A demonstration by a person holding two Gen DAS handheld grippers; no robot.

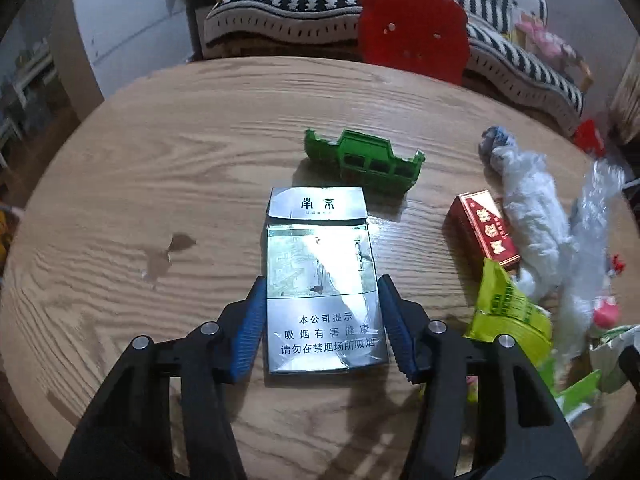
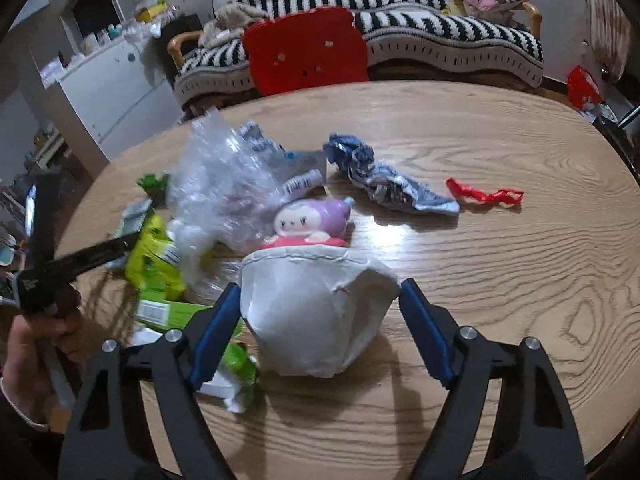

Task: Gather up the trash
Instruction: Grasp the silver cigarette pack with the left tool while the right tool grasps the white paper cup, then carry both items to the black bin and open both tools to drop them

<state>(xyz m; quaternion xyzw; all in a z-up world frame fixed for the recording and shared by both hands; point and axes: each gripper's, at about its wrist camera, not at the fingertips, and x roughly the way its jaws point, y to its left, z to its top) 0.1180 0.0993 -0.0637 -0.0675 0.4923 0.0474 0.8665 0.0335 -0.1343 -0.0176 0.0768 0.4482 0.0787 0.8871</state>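
While both tools are spread apart, a silver cigarette pack [image 1: 324,280] is straddled by the left tool [image 1: 322,326] at centre frame, a white paper cup [image 2: 316,312] by the right tool [image 2: 320,332].

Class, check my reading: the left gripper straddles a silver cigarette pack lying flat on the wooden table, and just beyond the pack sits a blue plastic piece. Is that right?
Not quite. The plastic piece beyond the silver cigarette pack is green, not blue, as the left wrist view shows. The rest holds: the left gripper straddles the pack, which lies flat on the wooden table.
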